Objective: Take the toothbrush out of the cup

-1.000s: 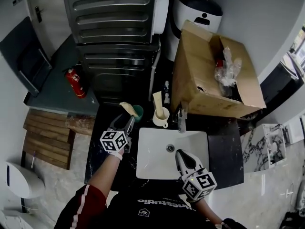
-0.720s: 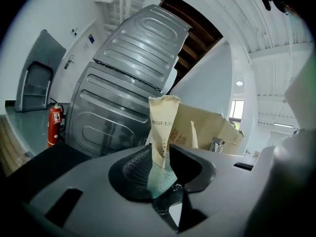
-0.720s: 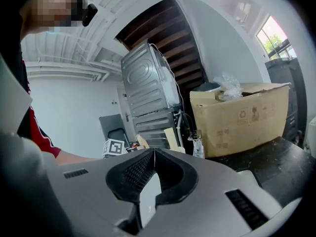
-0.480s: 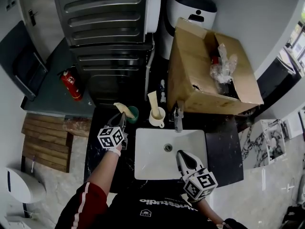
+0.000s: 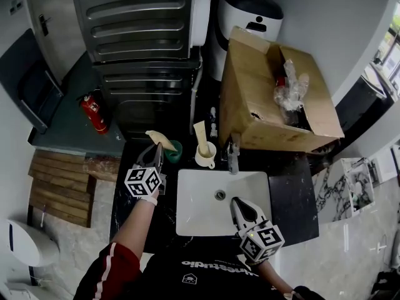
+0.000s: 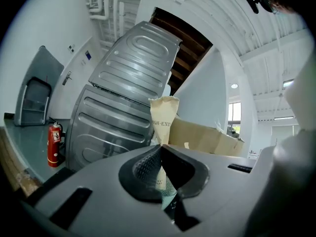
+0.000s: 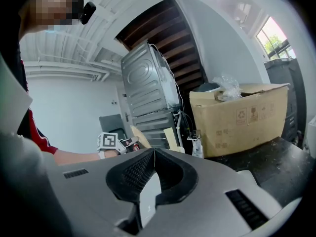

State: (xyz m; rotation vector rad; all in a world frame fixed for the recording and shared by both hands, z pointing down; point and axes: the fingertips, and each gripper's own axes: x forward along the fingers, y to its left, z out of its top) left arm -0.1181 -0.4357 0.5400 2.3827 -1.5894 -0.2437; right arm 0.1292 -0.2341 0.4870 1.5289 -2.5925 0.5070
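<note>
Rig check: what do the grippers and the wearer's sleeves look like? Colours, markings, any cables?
Left gripper and right gripper: grey bodies, two tapering jaws, black ribbed pads. Each carries a white cube printed with black square markers. No cables show. The left sleeve is red with a white stripe; the top is black with white print.

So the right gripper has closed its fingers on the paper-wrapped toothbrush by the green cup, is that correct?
Not quite: it is the left gripper whose fingers have just closed on the paper-wrapped toothbrush by the green cup, as the left gripper view shows. The right gripper is shut on nothing.
</note>
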